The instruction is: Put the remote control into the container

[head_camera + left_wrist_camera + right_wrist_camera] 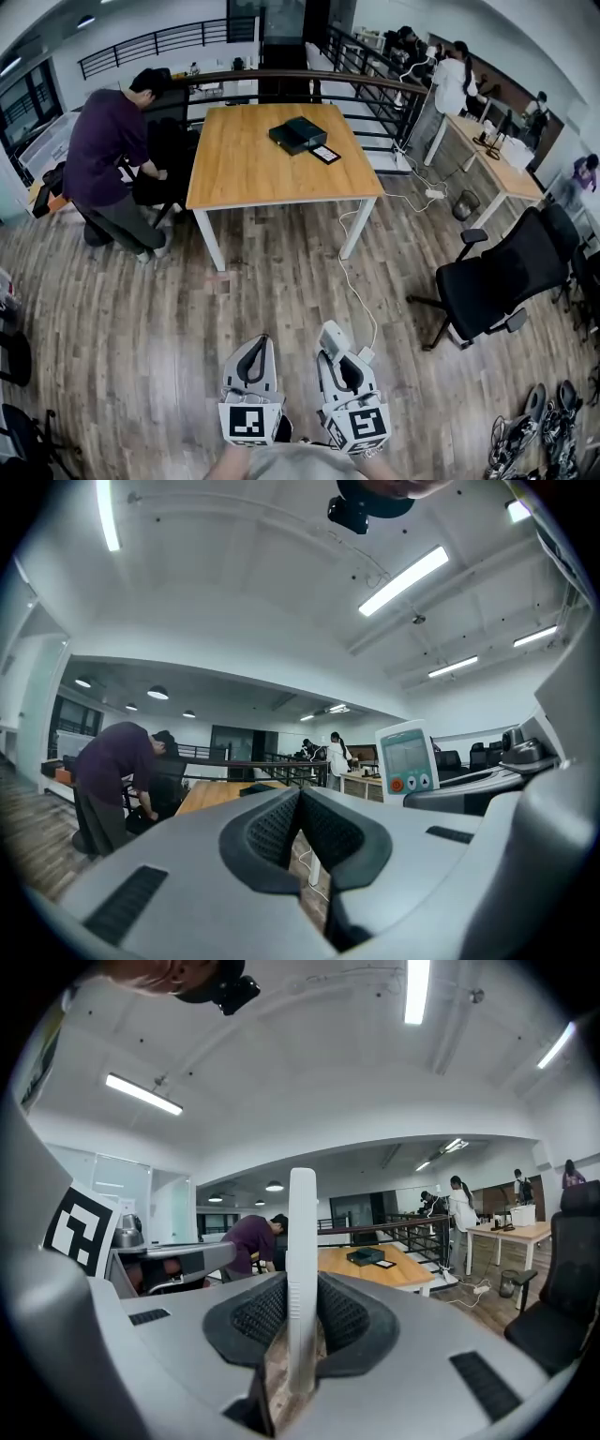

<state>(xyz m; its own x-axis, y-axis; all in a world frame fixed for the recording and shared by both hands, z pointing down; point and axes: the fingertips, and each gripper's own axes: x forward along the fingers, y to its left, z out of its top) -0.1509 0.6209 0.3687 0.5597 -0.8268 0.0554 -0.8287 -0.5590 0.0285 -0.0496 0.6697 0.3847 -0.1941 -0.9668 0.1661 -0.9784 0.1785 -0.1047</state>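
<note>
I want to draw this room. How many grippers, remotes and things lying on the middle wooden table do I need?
2 grippers: left gripper, right gripper
1 remote
1 dark box
1 flat black card
Total: 5

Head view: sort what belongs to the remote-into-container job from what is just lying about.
Job in hand:
- remote control, clamped in the right tool
- dark box on the wooden table, likely the container

Just lying about:
- flat black item beside the box
- white cable
- black office chair
- left tool, shut and empty
</note>
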